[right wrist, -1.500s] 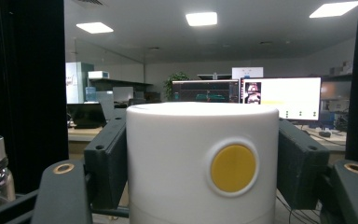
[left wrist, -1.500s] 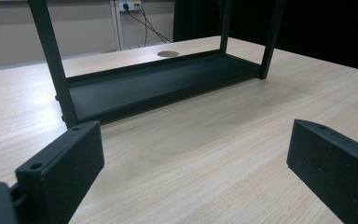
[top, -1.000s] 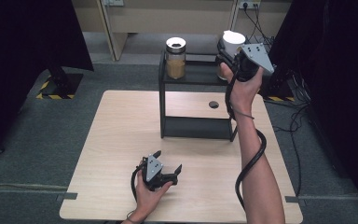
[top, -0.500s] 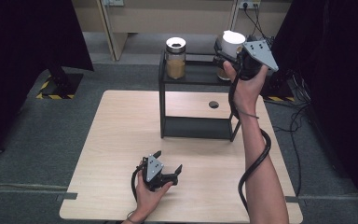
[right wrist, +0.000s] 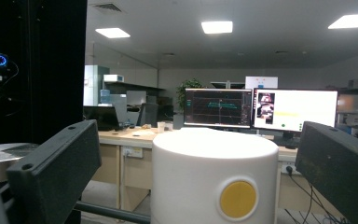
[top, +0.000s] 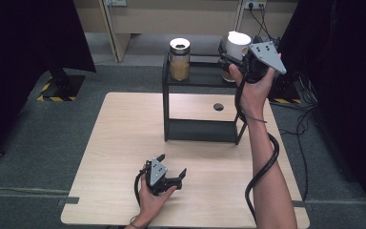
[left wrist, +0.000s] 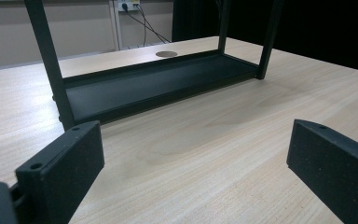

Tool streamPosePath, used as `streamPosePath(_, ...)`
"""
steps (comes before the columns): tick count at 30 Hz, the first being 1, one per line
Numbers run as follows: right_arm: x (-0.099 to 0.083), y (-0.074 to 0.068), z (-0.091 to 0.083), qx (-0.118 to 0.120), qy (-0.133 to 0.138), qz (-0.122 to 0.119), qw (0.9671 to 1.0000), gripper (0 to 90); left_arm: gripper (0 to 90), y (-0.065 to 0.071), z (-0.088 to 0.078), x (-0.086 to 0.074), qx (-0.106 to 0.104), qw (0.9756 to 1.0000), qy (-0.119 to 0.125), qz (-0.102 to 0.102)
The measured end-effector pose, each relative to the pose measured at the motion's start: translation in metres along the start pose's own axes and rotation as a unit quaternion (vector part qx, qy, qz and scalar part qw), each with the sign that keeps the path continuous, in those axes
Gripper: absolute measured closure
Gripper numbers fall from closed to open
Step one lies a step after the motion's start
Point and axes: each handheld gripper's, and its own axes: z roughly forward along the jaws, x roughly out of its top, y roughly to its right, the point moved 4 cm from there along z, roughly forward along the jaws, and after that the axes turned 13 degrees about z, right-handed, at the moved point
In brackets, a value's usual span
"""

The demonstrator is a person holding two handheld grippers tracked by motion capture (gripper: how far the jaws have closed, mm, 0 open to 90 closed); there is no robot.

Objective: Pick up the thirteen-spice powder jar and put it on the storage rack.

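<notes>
- High view: my right tool [top: 233,50] is up at the top shelf of the black rack [top: 200,76], and its jaws have just been opening around the white canister [top: 238,45]. A second ago they were clamped on it; now the canister stands on the shelf's right end, well apart from the jar [top: 179,59] at the left end. I judge the placing done, so what is left is backing away without tipping it.
- High view: my left tool [top: 164,174] rests on the tabletop [top: 114,157] near the front edge, jaws spread, nothing in them, in the same spot as before.
- Left gripper view: both jaws stand wide over bare wood, facing the rack's bottom tray [left wrist: 154,84].
- Right gripper view: the canister [right wrist: 214,182], with its yellow dot [right wrist: 236,199], sits between my jaws with clear gaps on either side, so the pads are off it.
</notes>
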Motion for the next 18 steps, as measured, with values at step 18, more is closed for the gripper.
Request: streamPosePath(18,-0.018,0.003,-0.03,0.02,-0.003,-0.021,0.9996,0.3,3.1,0.001,0.0,0.0,0.001,1.0,0.0,0.001)
